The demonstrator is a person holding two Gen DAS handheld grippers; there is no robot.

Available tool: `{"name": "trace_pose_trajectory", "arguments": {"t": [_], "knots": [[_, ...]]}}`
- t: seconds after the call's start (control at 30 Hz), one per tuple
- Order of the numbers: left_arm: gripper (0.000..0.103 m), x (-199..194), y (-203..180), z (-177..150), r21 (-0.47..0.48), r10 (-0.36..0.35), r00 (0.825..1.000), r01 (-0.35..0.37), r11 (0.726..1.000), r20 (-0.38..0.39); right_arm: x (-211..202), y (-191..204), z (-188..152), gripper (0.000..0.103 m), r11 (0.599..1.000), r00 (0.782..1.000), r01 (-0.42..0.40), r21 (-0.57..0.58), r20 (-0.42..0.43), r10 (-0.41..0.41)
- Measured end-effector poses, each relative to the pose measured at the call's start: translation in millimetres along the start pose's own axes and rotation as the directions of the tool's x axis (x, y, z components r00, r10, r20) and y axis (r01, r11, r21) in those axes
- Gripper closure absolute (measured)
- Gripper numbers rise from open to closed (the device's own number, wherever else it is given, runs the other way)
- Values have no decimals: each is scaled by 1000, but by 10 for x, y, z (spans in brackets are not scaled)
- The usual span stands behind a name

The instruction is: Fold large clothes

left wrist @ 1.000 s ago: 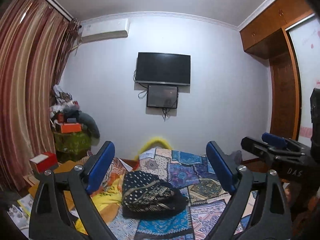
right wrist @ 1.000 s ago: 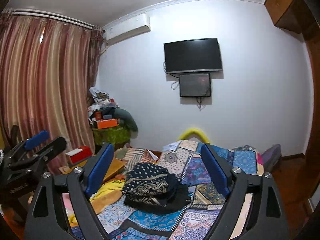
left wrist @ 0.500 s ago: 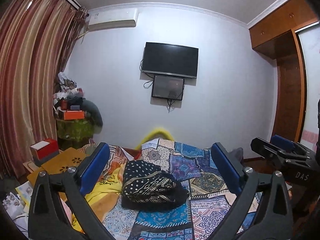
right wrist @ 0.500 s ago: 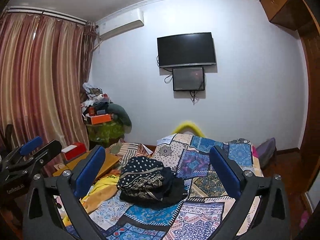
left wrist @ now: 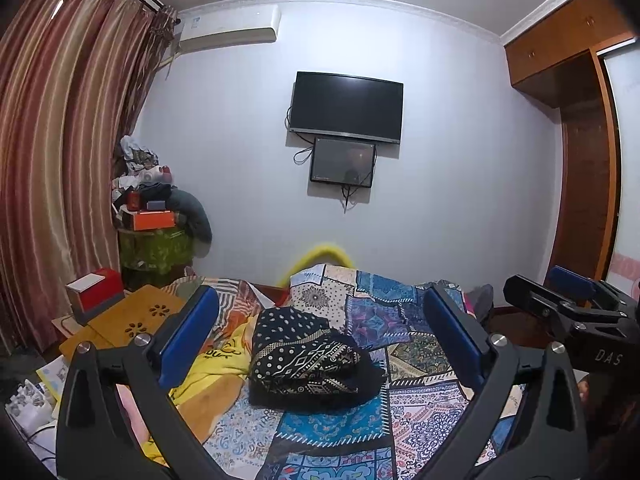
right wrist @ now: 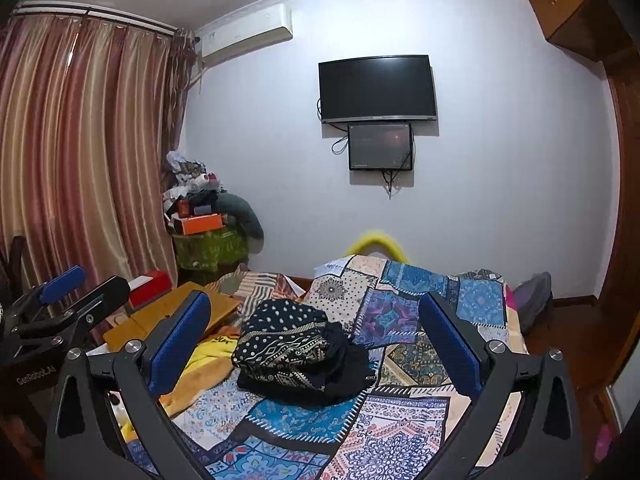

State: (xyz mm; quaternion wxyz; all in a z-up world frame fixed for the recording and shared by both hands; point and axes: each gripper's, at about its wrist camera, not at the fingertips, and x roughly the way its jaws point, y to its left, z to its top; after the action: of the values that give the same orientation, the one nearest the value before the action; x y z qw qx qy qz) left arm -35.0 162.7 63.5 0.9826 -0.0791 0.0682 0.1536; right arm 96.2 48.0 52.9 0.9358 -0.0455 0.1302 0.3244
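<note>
A folded black garment with white dots and geometric print (left wrist: 304, 356) lies in a compact stack on the patchwork bedspread (left wrist: 400, 320). It also shows in the right wrist view (right wrist: 292, 350). My left gripper (left wrist: 320, 324) is open and empty, held above and short of the garment. My right gripper (right wrist: 316, 324) is open and empty, also above and short of it. The right gripper shows at the right edge of the left wrist view (left wrist: 568, 304), and the left gripper at the left edge of the right wrist view (right wrist: 60, 300).
A yellow cloth (left wrist: 208, 376) lies left of the garment. A wooden lap desk (left wrist: 124, 320) with a red-and-white box (left wrist: 94, 292) sits at the bed's left. A cluttered green stand (left wrist: 156, 240), striped curtains (left wrist: 60, 160) and a wall TV (left wrist: 346, 106) lie beyond. A wooden wardrobe (left wrist: 580, 180) is right.
Both grippers have tilted down and drawn back a little, so the bed and garment sit lower and fuller in view. The garment has not moved. Both jaws stay open.
</note>
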Motion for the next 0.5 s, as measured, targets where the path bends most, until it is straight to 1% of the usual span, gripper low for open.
{"name": "trace_pose_trajectory", "arguments": {"t": [0.2,0.5], "knots": [[1,8,-13,-6,7,0,1000,0,1000,-2,-26,-36,18,0,1000,1000,1,10,-3,-1],[1,40,2,0,-4,-24,1000,24,1000,-8,-48,-62,40,0,1000,1000,4,14,-7,-3]]}}
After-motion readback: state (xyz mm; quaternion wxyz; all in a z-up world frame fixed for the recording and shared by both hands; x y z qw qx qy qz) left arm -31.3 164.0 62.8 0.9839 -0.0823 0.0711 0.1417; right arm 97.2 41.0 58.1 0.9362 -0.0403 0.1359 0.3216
